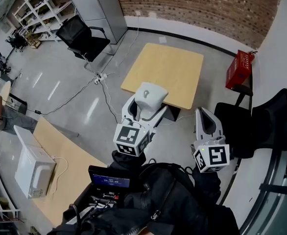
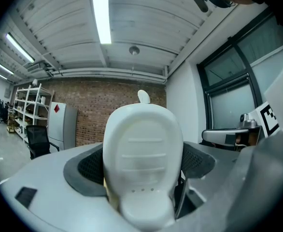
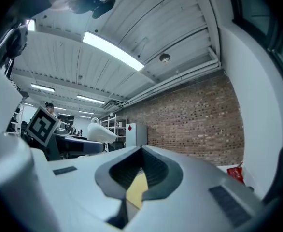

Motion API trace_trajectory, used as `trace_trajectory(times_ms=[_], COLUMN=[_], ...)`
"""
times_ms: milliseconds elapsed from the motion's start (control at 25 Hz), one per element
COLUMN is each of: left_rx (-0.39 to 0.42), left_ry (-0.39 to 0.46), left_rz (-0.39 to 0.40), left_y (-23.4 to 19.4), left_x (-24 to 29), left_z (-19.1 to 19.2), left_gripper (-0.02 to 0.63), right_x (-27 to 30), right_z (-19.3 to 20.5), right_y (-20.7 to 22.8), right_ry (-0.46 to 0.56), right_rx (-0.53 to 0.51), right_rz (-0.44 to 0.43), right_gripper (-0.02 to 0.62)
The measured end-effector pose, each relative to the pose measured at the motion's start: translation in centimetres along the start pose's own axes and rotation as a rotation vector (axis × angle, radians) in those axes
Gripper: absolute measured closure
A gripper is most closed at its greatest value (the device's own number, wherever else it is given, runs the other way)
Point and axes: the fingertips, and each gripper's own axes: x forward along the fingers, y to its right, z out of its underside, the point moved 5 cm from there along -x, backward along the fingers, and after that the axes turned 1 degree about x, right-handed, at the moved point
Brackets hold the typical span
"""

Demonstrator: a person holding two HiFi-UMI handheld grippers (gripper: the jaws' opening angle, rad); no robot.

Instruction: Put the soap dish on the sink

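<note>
Left gripper view is showing the white soap dish (image 2: 142,163) standing between the jaws of the left gripper (image 1: 143,112), which are pinching it by its flanks against the dark ribbed pads (image 2: 91,168). Its long axis is running along the jaws, with the narrow lipped end lying toward the camera and the broad end jutting out past the tips. In the head view the dish (image 1: 150,96) is hanging in the air above the near edge of a wooden table (image 1: 168,72), well clear of it. The right gripper (image 1: 205,123) is riding just beside, its jaws pressed together on nothing. The sink is lying outside every view, so which way the dish must travel is not showing.
</note>
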Motion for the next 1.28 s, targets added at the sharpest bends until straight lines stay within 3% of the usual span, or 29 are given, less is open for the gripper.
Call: trace_trajectory(times_ms=[680,1280], left_rx=[-0.038,-0.029], left_ry=[-0.040,-0.020], left_rz=[0.015,0.071], left_y=[3.8,-1.1], left_x=[-0.2,7.1], left_z=[2.5,1.5], left_gripper=[0.146,0.146], right_x=[-3.1,4.3], right_z=[1.9,1.1], right_y=[2.3,4.3], right_ry=[-0.051,-0.050], right_rx=[0.021,-0.011], right_rz=[0.012,0.059], right_gripper=[0.591,0.591])
